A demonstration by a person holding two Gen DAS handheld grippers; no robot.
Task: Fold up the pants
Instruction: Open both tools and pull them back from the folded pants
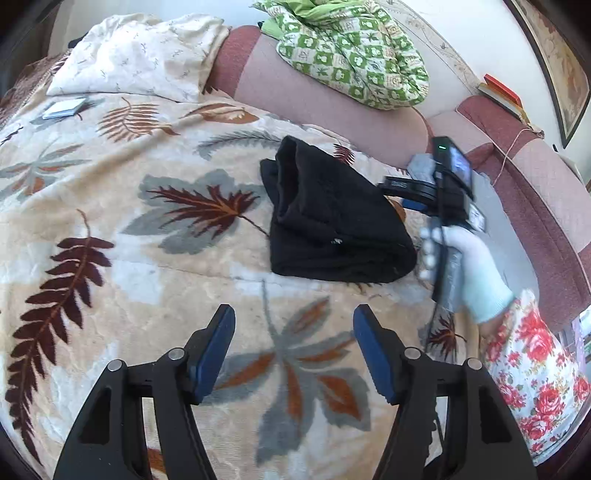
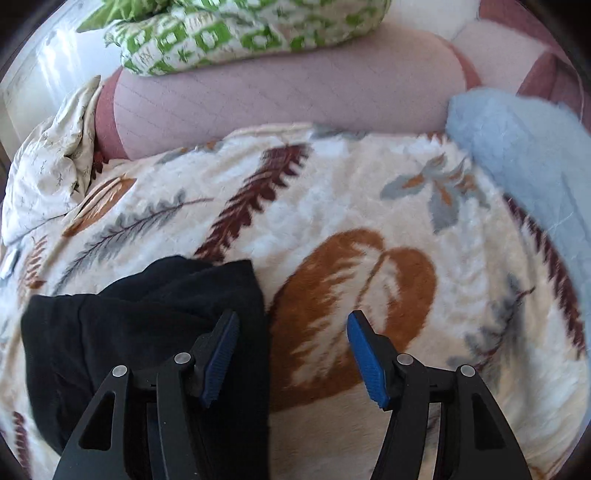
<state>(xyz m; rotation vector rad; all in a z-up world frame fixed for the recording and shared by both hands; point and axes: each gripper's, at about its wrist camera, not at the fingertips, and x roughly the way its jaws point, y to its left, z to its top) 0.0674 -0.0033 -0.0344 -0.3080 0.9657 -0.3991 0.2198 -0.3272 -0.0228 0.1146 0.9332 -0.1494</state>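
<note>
Jaws spread wide and empty, the left hand-held gripper hovers over the leaf-patterned blanket on the bed, short of the folded black pants. Right hand-held gripper, gripped by a gloved hand, also gapes empty, its left finger above the pants' right edge. Beyond lie a pink bolster, a green checked quilt and a pale blue cloth.

1. L wrist cam: high over the leaf blanket, facing fwd; black pants at 12 o'clock, well off.
2. R wrist cam: low, close; pants at 9 o'clock.
3. Shared: pants, blanket, green quilt.
</note>
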